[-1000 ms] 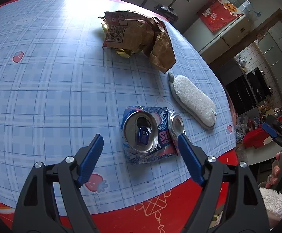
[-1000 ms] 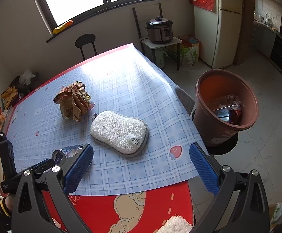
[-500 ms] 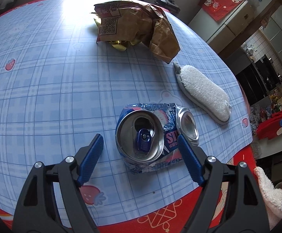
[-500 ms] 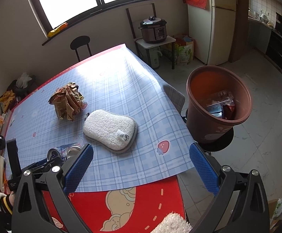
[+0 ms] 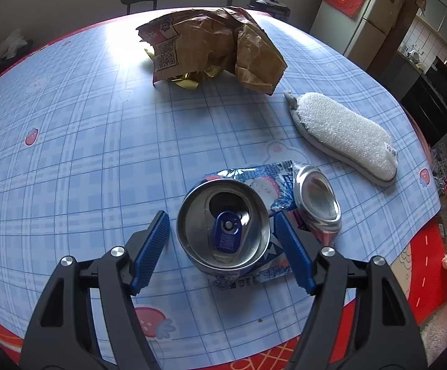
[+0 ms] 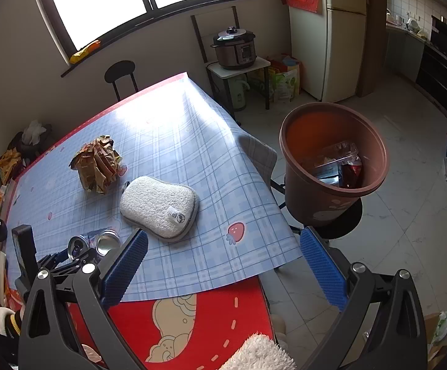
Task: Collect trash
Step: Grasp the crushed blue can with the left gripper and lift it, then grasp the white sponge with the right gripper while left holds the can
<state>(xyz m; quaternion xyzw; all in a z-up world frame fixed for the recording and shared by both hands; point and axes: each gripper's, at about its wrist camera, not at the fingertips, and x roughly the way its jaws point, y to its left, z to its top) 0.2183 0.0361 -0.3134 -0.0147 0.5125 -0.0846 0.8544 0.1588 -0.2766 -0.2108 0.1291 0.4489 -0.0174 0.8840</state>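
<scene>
A crushed blue-and-white drink can [image 5: 223,231] lies on the blue checked tablecloth [image 5: 84,154], its open top facing me. My left gripper [image 5: 222,215] straddles the can, one blue pad on each side. Its jaws are closing, and small gaps still separate the pads from the can's rim. In the right wrist view the can [image 6: 94,243] and the left gripper [image 6: 69,259] sit at the lower left. My right gripper [image 6: 223,236] stands open over the table's near edge with nothing between its fingers. A crumpled brown paper bag [image 5: 211,49] lies further back.
A white scrubbing pad [image 5: 343,135] lies to the right of the can. A brown bin [image 6: 313,200] holding some trash stands on a stool off the table's right edge. A black chair [image 6: 120,74] and a pressure cooker [image 6: 235,49] stand beyond the table.
My left gripper has come closer to the can and rolled, and its jaws have narrowed around the can. The right wrist view has shifted slightly; its jaws stay wide.
</scene>
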